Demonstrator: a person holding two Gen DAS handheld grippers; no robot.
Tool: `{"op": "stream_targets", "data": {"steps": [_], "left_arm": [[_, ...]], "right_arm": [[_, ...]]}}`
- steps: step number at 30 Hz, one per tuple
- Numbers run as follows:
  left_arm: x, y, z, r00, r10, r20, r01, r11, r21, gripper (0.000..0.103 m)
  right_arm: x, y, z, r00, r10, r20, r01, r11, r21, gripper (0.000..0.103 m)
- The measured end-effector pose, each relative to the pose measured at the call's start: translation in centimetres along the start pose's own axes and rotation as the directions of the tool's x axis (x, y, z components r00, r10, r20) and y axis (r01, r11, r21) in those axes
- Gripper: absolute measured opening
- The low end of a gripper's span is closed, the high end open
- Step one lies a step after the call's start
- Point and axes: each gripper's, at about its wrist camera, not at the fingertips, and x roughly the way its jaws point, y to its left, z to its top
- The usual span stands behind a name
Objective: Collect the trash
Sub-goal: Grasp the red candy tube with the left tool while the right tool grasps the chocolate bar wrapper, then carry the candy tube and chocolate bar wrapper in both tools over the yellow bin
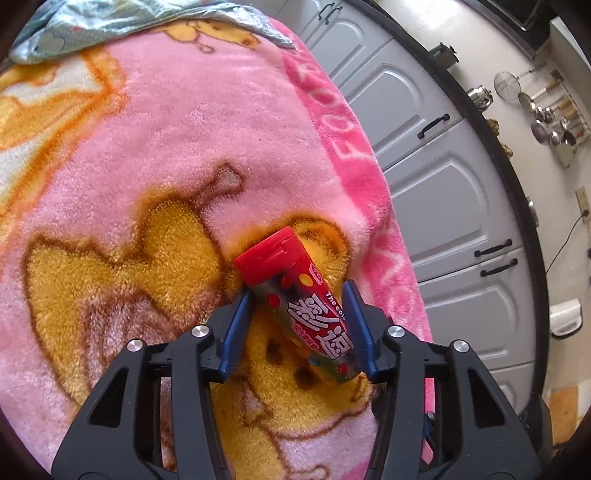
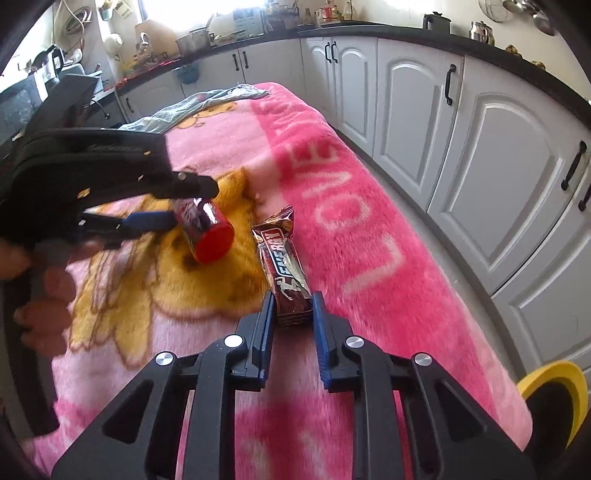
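Left wrist view: my left gripper (image 1: 297, 325) sits down on the pink blanket (image 1: 184, 140) w/ the candy tube (image 1: 299, 295) between its blue pads. Both pads look pressed on the tube's sides, near its middle, so I call it grasped. The tube lies tilted on the yellow bear print, red cap pointing far-left, bottom end toward me, right of centre and close to the blanket's right edge. Count here: 1 tube, 1 gripper, 0 wrappers in sight. A grey-green cloth (image 1: 92, 22) lies bunched at the far end. No bin visible.

Right wrist view: my right gripper (image 2: 291, 310) straddles the near end of the snack bar wrapper (image 2: 282, 266). The left pad touches the wrapper's edge; the right one is at or almost at the other edge, so clenched on it as far as I can tell. The wrapper lies lengthwise, pointing away from me, where pale pink meets the dark pink band. To its left, just apart, is the tube w/ the left gripper on it and a hand (image 2: 44, 291) at the handle. A yellow thing (image 2: 554, 387) shows at near right, can't tell what it is.

Progress, my read: both pcs gripped, neither lifted off yet, nothing binned. Left to do: lift and drop off 2 items. Total trash seen: 2 (1 tube, 1 wrapper); grippers: 2.
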Motion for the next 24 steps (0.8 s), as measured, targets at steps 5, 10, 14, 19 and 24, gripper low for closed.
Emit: {"op": "stream_targets", "data": {"steps": [5, 10, 14, 19, 24], "left_arm": [[-0.3, 0.0, -0.7, 1.000, 0.013, 0.004, -0.013, 0.999, 0.050, 0.029], [-1.3, -0.7, -2.6, 1.000, 0.022, 0.008, -0.023, 0.990, 0.136, 0.026], [-2.0, -1.5, -4.9, 1.000, 0.013, 0.000, -0.013, 0.977, 0.212, 0.025], [-2.6, -3.1, -8.1, 1.000, 0.002, -0.011, 0.001, 0.949, 0.315, 0.025], [-3.6, -5.8, -10.3, 1.000, -0.029, -0.004, 0.028, 0.913, 0.408, 0.025]], "right_arm": [[-2.2, -0.1, -2.5, 1.000, 0.009, 0.002, -0.009, 1.000, -0.009, 0.019], [-4.6, -1.1, -4.5, 1.000, 0.023, 0.001, -0.023, 1.000, 0.021, 0.018], [-6.6, -1.8, -5.9, 1.000, 0.013, 0.013, -0.013, 0.999, 0.030, 0.018], [-9.4, -2.8, -7.0, 0.999, 0.004, 0.046, -0.007, 0.998, 0.056, 0.018], [-12.5, -4.3, -8.1, 0.996, -0.014, 0.085, 0.007, 0.996, 0.090, 0.018]]}}
